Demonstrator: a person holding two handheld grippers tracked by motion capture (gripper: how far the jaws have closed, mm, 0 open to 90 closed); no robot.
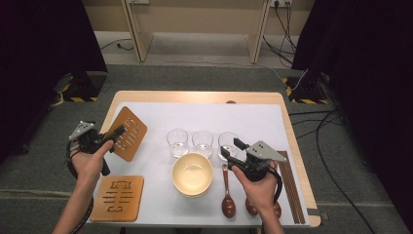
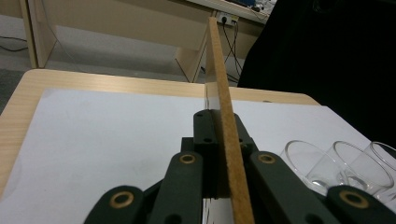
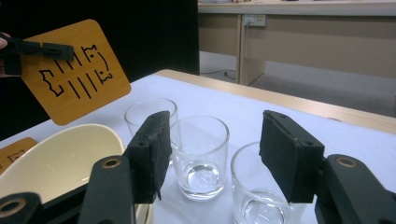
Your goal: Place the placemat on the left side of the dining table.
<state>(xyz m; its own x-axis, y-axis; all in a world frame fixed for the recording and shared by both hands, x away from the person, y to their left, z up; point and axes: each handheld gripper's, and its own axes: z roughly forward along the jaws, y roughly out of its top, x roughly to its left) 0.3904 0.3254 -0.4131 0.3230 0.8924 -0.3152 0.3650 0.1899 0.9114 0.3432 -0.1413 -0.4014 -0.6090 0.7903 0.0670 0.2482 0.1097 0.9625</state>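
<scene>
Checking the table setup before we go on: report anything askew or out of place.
One wooden trivet is off the table, held tilted in the shut left gripper, while its twin lies flat at the near left corner. Glasses, bowl, spoons and chopsticks look orderly; nothing spilled.

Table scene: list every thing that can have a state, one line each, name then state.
left gripper: shut on the lifted coaster's edge.
lifted coaster: held tilted above the table.
second coaster: lying flat, untouched.
right gripper: open, nothing between the jaws, by the nearest glass.
three glasses: upright, in a row, empty.
bowl: upright, empty.
spoons: lying flat beside the bowl.
chopsticks: lying flat at the table's right edge.
</scene>
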